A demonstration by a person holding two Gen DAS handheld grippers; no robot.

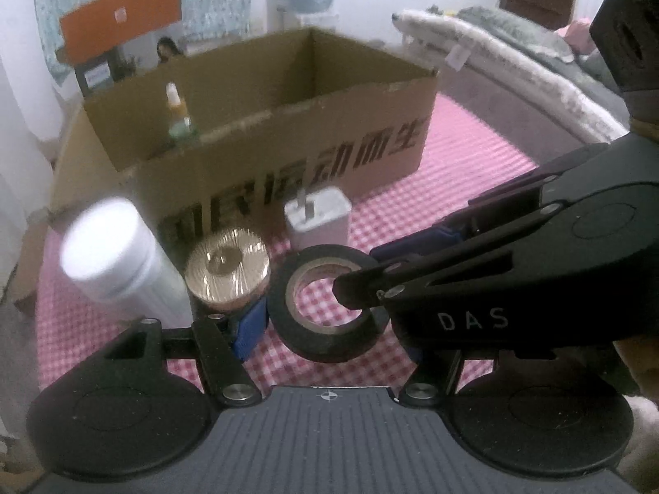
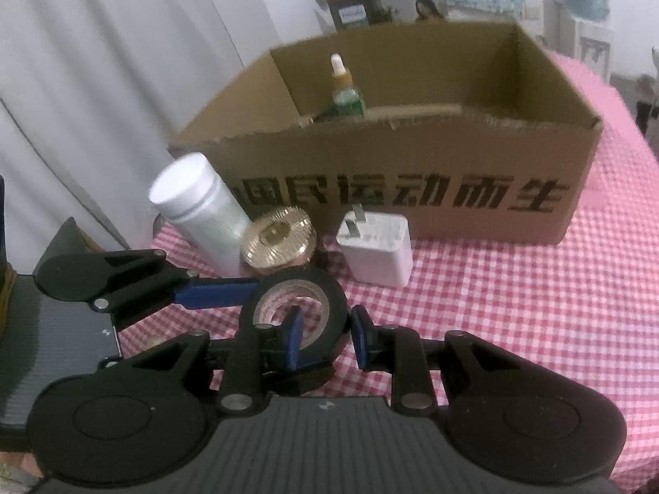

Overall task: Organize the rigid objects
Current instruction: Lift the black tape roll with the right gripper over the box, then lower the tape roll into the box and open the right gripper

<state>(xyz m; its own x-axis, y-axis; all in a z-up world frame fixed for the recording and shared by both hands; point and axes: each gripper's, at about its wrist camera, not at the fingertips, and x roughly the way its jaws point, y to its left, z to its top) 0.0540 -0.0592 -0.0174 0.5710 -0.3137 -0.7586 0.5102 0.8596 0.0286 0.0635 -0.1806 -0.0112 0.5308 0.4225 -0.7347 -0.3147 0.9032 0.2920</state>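
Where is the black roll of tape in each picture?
Left wrist view: the black tape roll is low in the middle, between the left gripper fingers, with the right gripper reaching in from the right.
Right wrist view: the tape roll is low in the middle; one right finger is inside its hole, one outside.
Shared landmark: the white charger stands just behind the roll, in front of the cardboard box.

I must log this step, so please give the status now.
Both grippers, left and right, shut on the tape. Box ahead. White bottle, gold disc, charger stand between.
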